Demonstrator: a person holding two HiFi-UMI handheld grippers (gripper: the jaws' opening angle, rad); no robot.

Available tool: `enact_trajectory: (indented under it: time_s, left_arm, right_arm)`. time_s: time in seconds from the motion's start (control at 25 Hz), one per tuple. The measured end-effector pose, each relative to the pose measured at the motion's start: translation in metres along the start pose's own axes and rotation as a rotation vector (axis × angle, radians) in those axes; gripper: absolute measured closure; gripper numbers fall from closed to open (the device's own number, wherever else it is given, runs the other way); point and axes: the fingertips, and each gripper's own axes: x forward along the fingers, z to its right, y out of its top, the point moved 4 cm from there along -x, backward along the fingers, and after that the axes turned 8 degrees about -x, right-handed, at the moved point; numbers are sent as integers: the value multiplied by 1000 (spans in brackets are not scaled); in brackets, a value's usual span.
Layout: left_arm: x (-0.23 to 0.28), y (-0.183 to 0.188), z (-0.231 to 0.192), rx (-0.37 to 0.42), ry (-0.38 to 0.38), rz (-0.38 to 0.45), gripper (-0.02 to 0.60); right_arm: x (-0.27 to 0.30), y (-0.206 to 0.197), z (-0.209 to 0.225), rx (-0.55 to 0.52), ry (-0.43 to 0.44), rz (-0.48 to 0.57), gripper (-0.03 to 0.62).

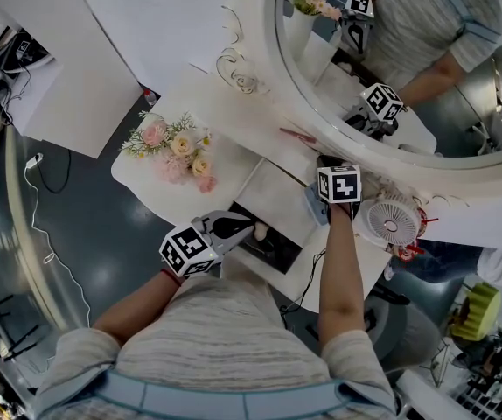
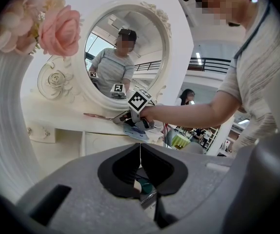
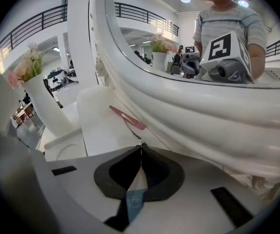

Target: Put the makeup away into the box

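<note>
A thin pink makeup stick (image 3: 126, 118) lies on the white dressing table (image 1: 273, 195) against the foot of the oval mirror (image 1: 277, 77). My right gripper (image 3: 141, 147) is shut on its fine metal end; in the head view it (image 1: 323, 159) sits just right of the stick (image 1: 296, 136). Under it lies a flat blue packet (image 3: 135, 202). My left gripper (image 1: 251, 231) hovers over the open dark box (image 1: 273, 250) at the table's front, jaws shut with nothing between them. Through them (image 2: 140, 147) a teal item (image 2: 143, 186) shows inside the box.
A vase of pink and cream flowers (image 1: 177, 151) stands at the table's left end. A small white fan (image 1: 391, 221) sits at the right end, close to my right gripper. A cable (image 1: 308, 287) hangs off the front edge. The mirror reflects the person and both grippers.
</note>
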Motion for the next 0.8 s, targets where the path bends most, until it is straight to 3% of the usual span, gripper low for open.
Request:
enact_trajectory:
  time_s: [0.8]
  left_arm:
    - [-2,-4,12,17,-23,8,568]
  right_arm:
    - [-39,-9,-36,-29,-7,48,585]
